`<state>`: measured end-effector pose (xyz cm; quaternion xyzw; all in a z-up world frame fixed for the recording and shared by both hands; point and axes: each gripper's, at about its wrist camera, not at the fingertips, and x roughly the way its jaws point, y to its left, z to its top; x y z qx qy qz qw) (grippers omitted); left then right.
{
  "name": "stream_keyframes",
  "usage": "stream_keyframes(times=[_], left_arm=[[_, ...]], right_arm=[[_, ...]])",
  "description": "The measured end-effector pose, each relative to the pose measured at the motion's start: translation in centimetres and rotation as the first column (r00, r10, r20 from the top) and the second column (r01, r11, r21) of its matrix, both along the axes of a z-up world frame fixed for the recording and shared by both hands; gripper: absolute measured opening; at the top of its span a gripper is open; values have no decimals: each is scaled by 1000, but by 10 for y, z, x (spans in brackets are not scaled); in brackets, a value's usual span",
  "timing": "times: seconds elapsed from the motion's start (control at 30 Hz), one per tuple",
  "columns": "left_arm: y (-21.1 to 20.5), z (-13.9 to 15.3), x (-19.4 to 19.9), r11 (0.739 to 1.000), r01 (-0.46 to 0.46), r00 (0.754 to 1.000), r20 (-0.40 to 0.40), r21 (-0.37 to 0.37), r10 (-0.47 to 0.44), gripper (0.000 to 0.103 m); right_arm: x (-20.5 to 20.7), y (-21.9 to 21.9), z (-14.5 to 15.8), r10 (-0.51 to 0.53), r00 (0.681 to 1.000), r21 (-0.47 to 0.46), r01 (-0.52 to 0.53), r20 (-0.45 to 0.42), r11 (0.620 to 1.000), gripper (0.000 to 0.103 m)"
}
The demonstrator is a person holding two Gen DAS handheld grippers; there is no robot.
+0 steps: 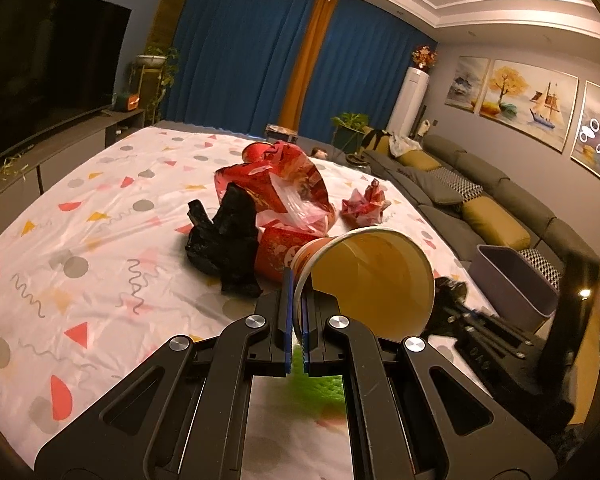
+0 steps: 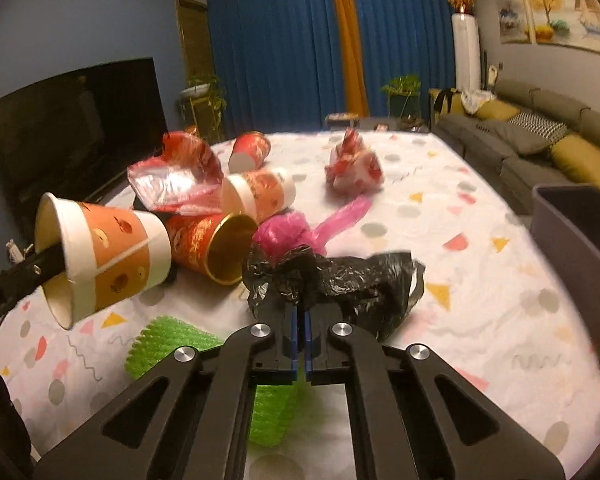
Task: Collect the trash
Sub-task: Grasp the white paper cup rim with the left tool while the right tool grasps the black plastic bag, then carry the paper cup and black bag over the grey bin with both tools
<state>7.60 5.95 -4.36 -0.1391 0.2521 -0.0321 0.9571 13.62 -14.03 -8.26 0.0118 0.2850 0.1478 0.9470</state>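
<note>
The left gripper (image 1: 298,304) pinches a paper cup's (image 1: 364,276) rim, while the right gripper (image 2: 300,320) clamps a black bag (image 2: 340,276).

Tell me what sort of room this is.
Most likely a home living room: a long grey sofa under framed paintings, a big television opposite, and blue curtains behind the cloth-covered table.

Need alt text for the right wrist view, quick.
The right gripper is shut on a crumpled black plastic bag on the patterned tablecloth. At left, the left gripper holds an orange paper cup.
</note>
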Motion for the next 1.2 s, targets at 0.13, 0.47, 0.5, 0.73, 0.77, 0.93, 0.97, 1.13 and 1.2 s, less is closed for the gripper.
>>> stream_keyframes(times=[0.13, 0.47, 0.5, 0.73, 0.77, 0.93, 0.97, 1.13, 1.2], left_arm=[[-3, 2, -1, 1000, 3, 1000, 7, 3, -3, 2], [-24, 11, -2, 999, 41, 999, 29, 16, -42, 2], [-28, 12, -2, 999, 47, 998, 33, 20, -47, 2], [-54, 20, 2, 995, 94, 994, 49, 34, -96, 2], [-60, 22, 3, 994, 106, 993, 52, 38, -107, 2], [-87, 26, 11, 986, 159, 985, 62, 52, -162, 2], [-96, 28, 14, 983, 178, 981, 64, 54, -181, 2], [-138, 37, 26, 965, 252, 962, 87, 72, -258, 2], [-154, 39, 31, 958, 277, 954, 97, 79, -284, 2]], right_arm=[[-13, -16, 17, -31, 998, 15, 31, 55, 999, 3], [-40, -52, 43, -92, 986, 43, 87, 139, 995, 3], [-43, -56, 44, -99, 984, 47, 93, 145, 995, 3], [-55, -84, 55, -150, 972, 70, 139, 181, 988, 3], [-57, -87, 56, -156, 970, 73, 145, 186, 987, 3], [-63, -113, 61, -208, 955, 85, 194, 211, 977, 3], [-63, -117, 62, -216, 952, 86, 202, 215, 976, 3], [-66, -149, 70, -282, 928, 89, 268, 245, 959, 3], [-67, -163, 72, -311, 915, 90, 298, 257, 950, 3]])
